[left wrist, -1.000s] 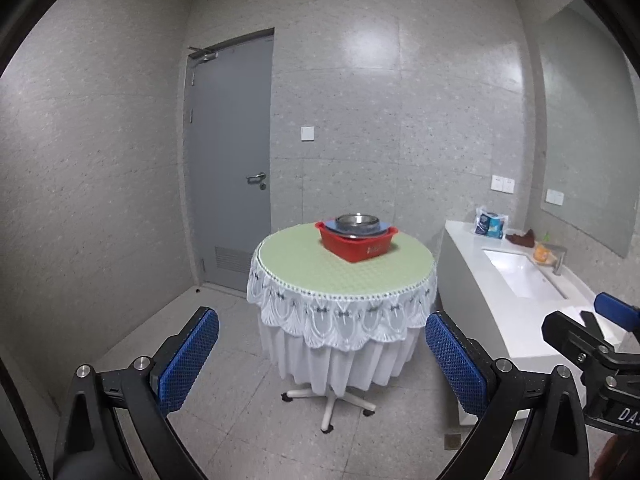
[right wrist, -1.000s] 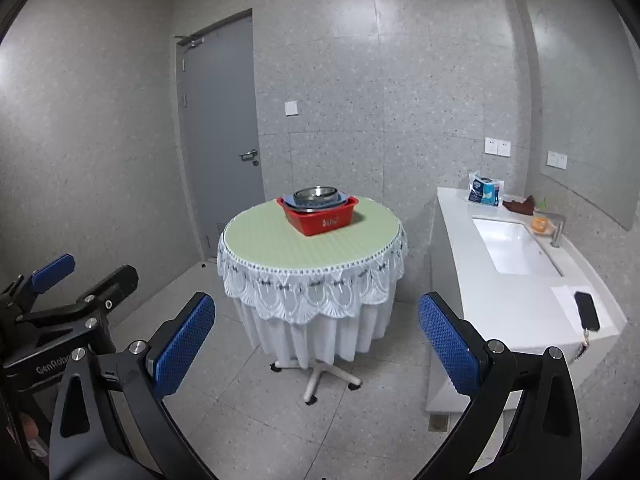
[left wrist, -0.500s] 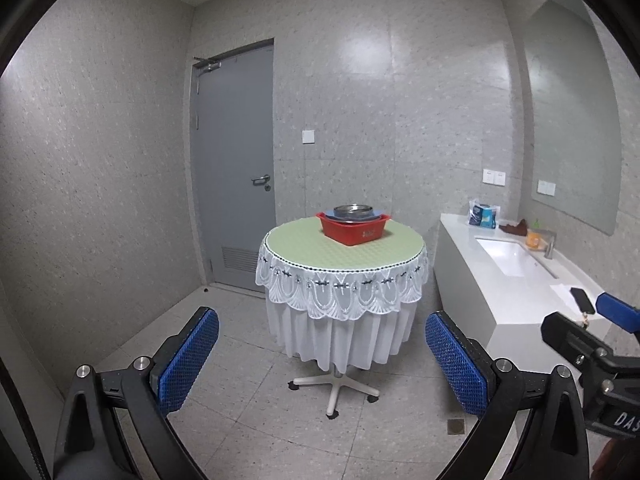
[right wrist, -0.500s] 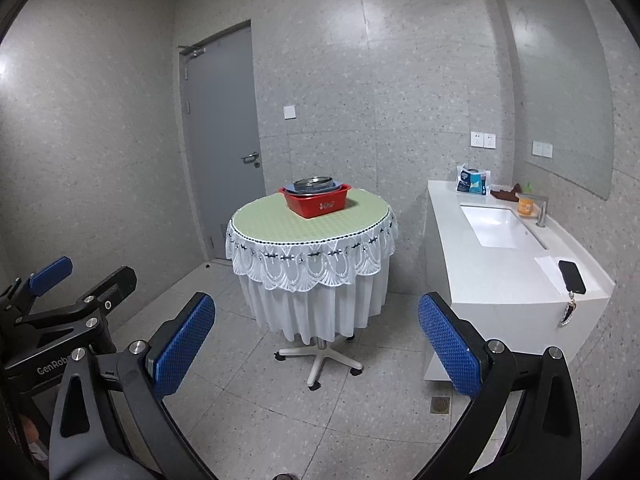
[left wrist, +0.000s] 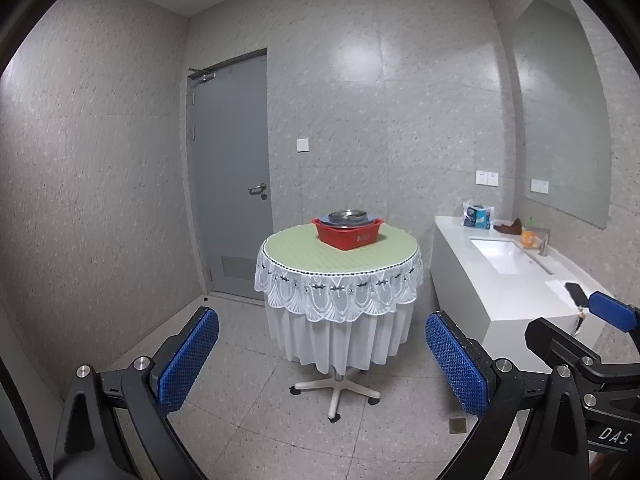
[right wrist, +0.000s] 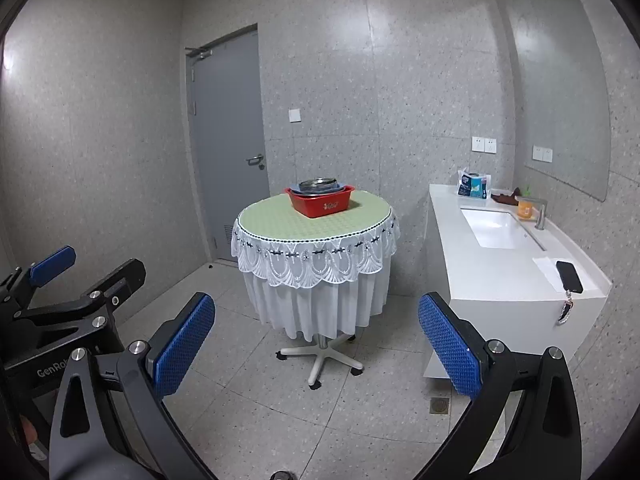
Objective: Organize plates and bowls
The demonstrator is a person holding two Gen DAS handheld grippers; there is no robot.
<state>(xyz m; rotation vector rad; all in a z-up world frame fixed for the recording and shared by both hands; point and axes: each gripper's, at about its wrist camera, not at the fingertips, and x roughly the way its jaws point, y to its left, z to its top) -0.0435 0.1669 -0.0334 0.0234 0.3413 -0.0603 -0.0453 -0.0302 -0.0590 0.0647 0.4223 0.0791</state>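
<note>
A red plastic basin (left wrist: 347,234) (right wrist: 320,201) stands on a round table (left wrist: 304,250) (right wrist: 276,216) with a green top and white lace cloth. Inside it sit a blue plate and, on top, a steel bowl (left wrist: 347,215) (right wrist: 319,184). My left gripper (left wrist: 322,354) is open and empty, well back from the table and above the floor. My right gripper (right wrist: 316,340) is also open and empty, equally far back. Each gripper shows at the edge of the other's view.
A white counter (right wrist: 492,272) with a sink (right wrist: 494,226) runs along the right wall, holding a tissue pack (right wrist: 473,186), an orange bottle (right wrist: 524,209) and a phone (right wrist: 569,276). A grey door (left wrist: 232,184) stands behind the table. Tiled floor lies between me and the table.
Both grippers have drawn back from the table and risen; the table and basin now look smaller and farther. Jaws stayed open.
</note>
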